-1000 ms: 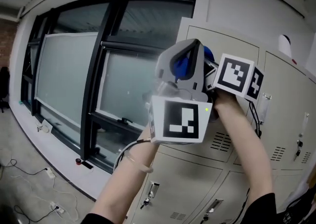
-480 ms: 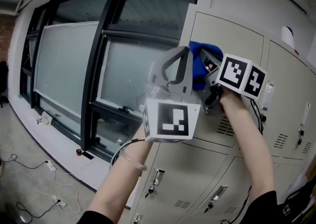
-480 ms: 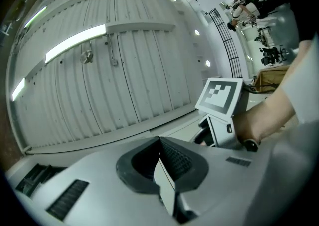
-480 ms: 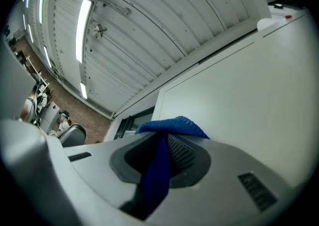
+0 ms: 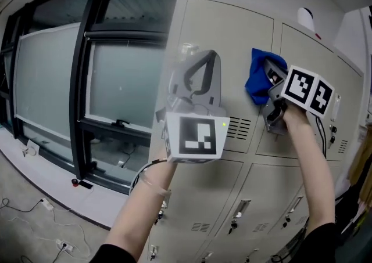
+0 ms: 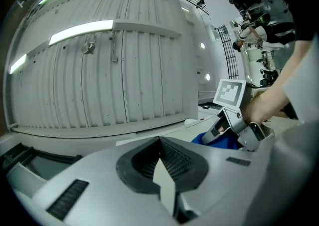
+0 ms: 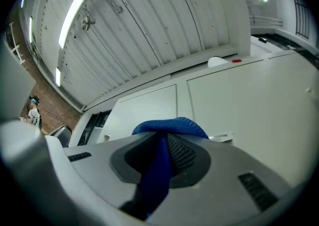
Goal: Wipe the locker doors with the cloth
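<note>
- Cloth [image 5: 263,76], blue and bunched, is clamped between the fingers of the right gripper [image 5: 272,85]
- It sits high on a top-row locker door [image 5: 224,41], near that door's right edge, and appears to touch the metal
- Left gripper [image 5: 196,64] is raised just beside it in front of the same door, its fingers closed together on nothing
- Judged step: wiping this upper door
- To do it well, press the cloth flat with steady, even pressure
- Sweep in overlapping passes from the top edge downward
- Ease over the vent slots [image 5: 235,128] so the cloth does not snag
- Hold the empty gripper clear of the wiping path
</note>
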`<state>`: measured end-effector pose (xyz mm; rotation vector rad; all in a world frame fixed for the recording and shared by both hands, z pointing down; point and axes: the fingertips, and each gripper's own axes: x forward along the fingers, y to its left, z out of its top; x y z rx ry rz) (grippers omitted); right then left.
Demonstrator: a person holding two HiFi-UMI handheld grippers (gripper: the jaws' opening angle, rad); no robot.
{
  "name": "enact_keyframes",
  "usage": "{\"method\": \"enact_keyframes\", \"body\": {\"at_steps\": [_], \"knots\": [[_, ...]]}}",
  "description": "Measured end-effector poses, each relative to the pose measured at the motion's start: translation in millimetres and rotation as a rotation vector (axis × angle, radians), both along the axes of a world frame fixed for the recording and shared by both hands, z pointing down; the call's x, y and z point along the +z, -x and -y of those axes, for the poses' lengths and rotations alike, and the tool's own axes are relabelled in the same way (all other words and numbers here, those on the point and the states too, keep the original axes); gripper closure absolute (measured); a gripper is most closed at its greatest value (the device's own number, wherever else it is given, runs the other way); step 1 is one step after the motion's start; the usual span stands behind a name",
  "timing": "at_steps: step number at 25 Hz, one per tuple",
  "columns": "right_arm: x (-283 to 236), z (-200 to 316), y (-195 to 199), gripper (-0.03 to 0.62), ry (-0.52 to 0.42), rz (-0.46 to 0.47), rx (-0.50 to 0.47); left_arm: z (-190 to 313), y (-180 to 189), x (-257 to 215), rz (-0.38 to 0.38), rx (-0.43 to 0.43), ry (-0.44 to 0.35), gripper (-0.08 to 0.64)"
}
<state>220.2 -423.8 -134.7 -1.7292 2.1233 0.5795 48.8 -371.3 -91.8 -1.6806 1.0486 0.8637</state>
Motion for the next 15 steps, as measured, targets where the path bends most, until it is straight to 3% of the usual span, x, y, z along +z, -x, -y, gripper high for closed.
{"method": "enact_keyframes", "body": {"at_steps": [3, 7, 15], "knots": [[0.8, -8.6, -37.0, 0.537, -0.007, 0.035, 0.044, 0.2, -16.4, 1.4, 0.012, 0.018, -0.001, 0.554], [5.4, -10.4, -36.5, 0.537, -0.028, 0.031, 0.014, 1.6, -24.4, 7.0, 0.019, 0.015, 0.002, 0.554], [45.5, -4.4, 74.7, 0.537, -0.016, -0.043, -0.325, 35.0, 4.0, 59.3, 0.007, -0.082, 0.113, 0.554]]}}
